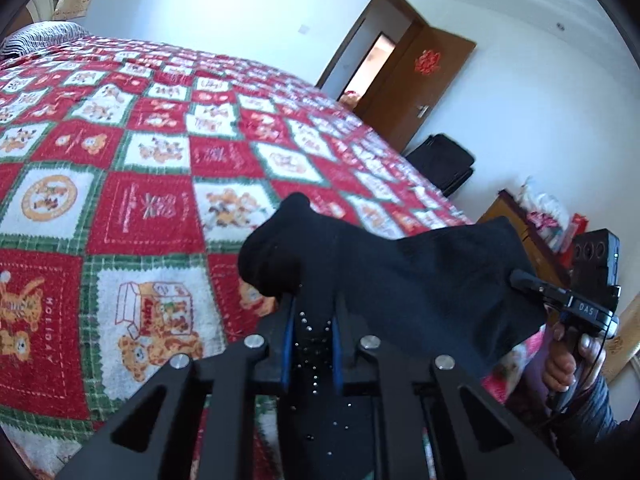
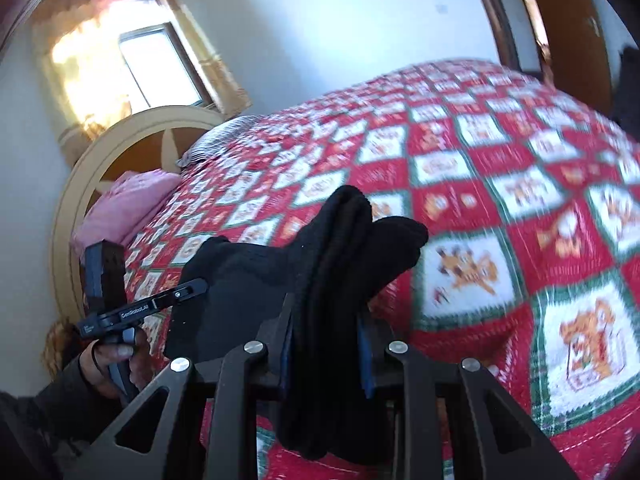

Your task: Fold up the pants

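Pants (image 1: pixel 420 280): black, soft knit cloth, lifted clear of the bed and stretched between the two grippers; in the left wrist view it spans from centre to right of frame, and in the right wrist view (image 2: pixel 340 248) it bunches at centre.
Left gripper (image 1: pixel 311 312): jaws nearly closed on a bunched edge of the pants, cloth spilling over the tips at centre frame; seen from the other view at lower left (image 2: pixel 188 292), biting the far corner of the cloth.
Right gripper (image 2: pixel 327 328): jaws closed down on a thick, layered wad of the pants, with folds hanging below the fingers; in the left wrist view it sits at the right edge (image 1: pixel 524 280), pinching the opposite corner.
Bed (image 1: pixel 140 160): red, white and green holiday quilt under and beyond the cloth, flat and free of other clothes where it shows.
Step in hand: likely holding the pants up by two corners, ready to spread or fold.
How to do it well: keep both grips firm, draw the grippers apart until the top edge runs straight, hold them level, then lower the hanging part onto the quilt smoothly so no crease is trapped.
Risk: the right-hand wad may hide extra layers, so the fold could land uneven.
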Motion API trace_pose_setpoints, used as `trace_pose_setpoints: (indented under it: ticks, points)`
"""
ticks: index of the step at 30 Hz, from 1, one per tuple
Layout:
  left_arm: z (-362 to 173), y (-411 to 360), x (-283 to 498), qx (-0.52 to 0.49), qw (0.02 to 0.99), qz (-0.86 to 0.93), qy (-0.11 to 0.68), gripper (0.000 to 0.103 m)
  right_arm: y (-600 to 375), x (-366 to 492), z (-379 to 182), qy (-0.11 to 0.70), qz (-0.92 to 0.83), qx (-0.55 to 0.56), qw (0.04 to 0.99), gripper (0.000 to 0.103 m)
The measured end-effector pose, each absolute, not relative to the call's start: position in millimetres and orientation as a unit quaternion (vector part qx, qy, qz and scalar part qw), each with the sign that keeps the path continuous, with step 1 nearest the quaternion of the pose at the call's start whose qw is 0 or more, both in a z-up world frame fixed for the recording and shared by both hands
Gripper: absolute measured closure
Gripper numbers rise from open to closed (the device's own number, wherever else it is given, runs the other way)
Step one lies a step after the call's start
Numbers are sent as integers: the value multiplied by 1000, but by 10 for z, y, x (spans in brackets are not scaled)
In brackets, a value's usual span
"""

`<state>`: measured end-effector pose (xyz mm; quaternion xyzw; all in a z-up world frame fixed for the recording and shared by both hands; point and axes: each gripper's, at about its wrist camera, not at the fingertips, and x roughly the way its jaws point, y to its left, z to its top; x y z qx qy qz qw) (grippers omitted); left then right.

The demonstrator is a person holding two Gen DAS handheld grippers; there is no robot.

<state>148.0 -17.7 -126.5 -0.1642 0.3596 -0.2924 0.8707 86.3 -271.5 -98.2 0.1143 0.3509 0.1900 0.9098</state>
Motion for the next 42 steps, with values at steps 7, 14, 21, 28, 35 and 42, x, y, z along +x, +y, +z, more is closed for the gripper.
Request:
trace_pose_setpoints:
  ticks: [7, 14, 21, 28, 35, 42]
  points:
    - [-993, 176, 1400, -189, 883, -286, 321, 88, -2391, 1135, -749, 349, 228, 87, 905, 77]
    - [-777, 908, 1323, -157, 921, -202, 293, 88, -1645, 1917, -879, 384, 298, 88, 870, 77]
    - [-770, 1797, 1327, -146, 945, -84, 282, 88, -456, 2519, -1075, 383, 371, 82, 842, 77]
    - [-1345, 2191, 1468, -146, 928, -4, 342, 73, -58, 2907, -1754, 444, 359, 132, 810, 71]
    - [-1513, 2158, 1362, -148, 929, 45, 336, 36, -340, 2951, -1917, 460, 333, 159, 808, 52]
    - [-1391, 2076, 1294, -84, 934, 85, 338, 27, -374, 2950, -1922, 449, 318, 156, 820, 51]
